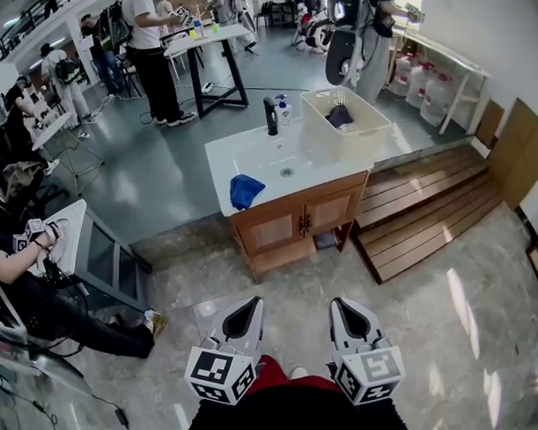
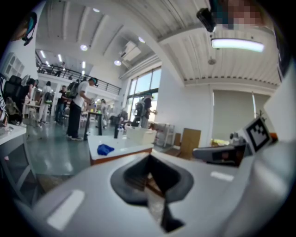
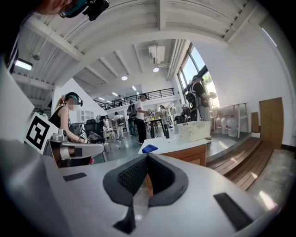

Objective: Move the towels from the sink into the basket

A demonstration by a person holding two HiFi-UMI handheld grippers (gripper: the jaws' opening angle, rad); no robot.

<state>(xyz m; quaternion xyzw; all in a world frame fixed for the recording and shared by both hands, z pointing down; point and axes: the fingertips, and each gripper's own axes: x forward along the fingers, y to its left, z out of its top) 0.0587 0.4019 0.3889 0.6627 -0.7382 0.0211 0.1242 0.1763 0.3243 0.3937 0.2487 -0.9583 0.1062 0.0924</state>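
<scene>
As I looked down through the head camera, the job read as partly done. One dark towel (image 1: 339, 116) already lay inside the white basket (image 1: 318, 130), which stood on the right end of the sink (image 1: 220, 155) top. A blue towel (image 1: 244, 190) was left, bunched at the front left of that white top, to the left of the drain; whether it sat in the bowl or on the rim I could not tell. I saw no other towel, so I judged one transfer remained: pick up the blue one, carry it past the black faucet (image 1: 271, 115) and drop it in the basket.

Neither tool was near that work. The left gripper (image 1: 248, 310) and the right gripper (image 1: 347, 311) hung low and close to my operator's body, side by side, tips pointing forward toward the wooden cabinet (image 1: 297, 224), with a stretch of tiled floor (image 1: 442, 304) between them and it. Each gripper's own camera showed the sink well ahead, the blue towel a small patch on its top.

Both pairs of jaws were pressed together, pads meeting with nothing caught between them. To my eye an approach and an opening of one pair had to come before any grasp.
</scene>
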